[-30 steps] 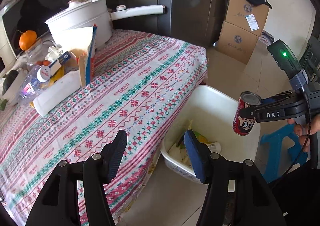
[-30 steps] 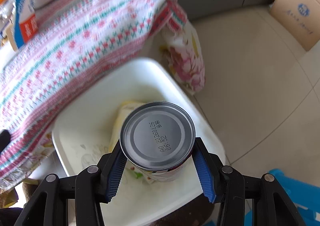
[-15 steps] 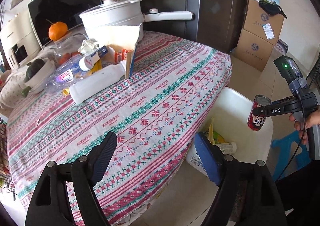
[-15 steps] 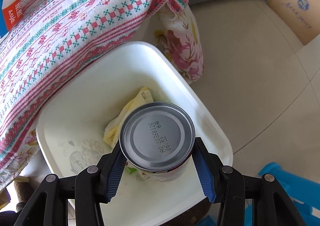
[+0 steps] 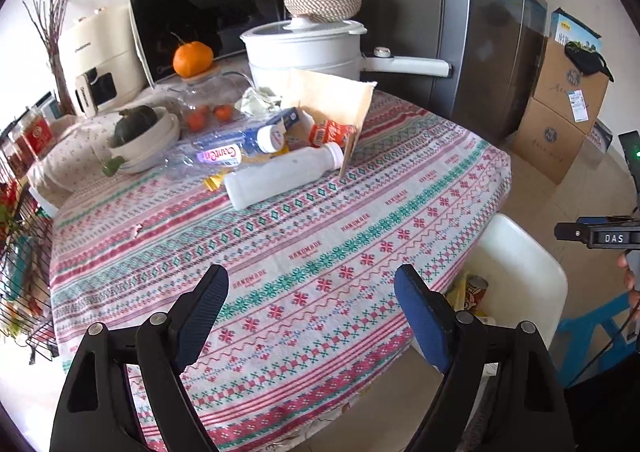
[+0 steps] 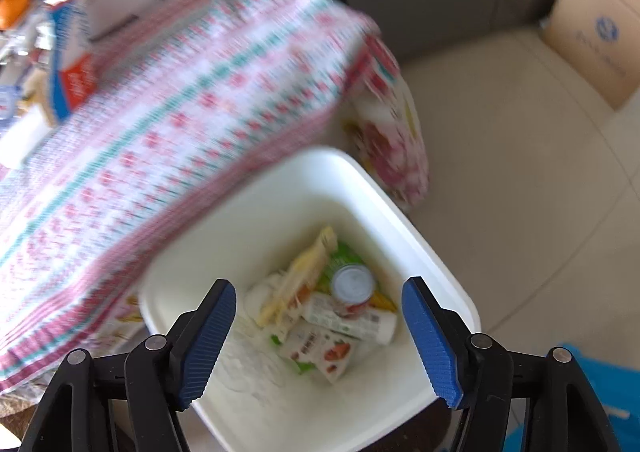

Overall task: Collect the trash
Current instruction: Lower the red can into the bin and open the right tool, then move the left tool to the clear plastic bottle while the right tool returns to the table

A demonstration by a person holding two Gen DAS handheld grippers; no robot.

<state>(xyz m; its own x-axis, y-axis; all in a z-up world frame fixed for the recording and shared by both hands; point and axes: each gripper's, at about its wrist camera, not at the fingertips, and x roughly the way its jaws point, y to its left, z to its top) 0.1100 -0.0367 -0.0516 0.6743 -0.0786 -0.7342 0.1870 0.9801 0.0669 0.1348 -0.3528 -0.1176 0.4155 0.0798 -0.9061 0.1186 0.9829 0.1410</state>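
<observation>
A red drink can (image 6: 353, 288) stands among wrappers and cartons inside the white bin (image 6: 440, 264) on the floor beside the table. My right gripper (image 6: 318, 322) hangs above the bin, its jaws opening with nothing between them. In the left wrist view the same can (image 5: 476, 292) shows in the bin (image 5: 532, 264). My left gripper (image 5: 312, 316) is over the patterned tablecloth (image 5: 280, 236), jaws opening and empty. At the far side of the table lie a white bottle (image 5: 280, 178), a crushed clear bottle (image 5: 212, 156), a brown paper bag (image 5: 332, 104) and small cartons (image 5: 330, 132).
A white pot (image 5: 308, 48) with a long handle, a microwave (image 5: 208, 12), a bowl (image 5: 148, 136) and an orange (image 5: 192, 58) stand behind the trash. Cardboard boxes (image 5: 560, 112) are stacked by the wall. A blue stool (image 5: 588, 336) stands by the bin, and a wire rack (image 5: 20, 252) left of the table.
The right gripper let go of the can, which dropped into the bin, and rose a little. The left gripper opened wider and moved up and back from the bin over the table.
</observation>
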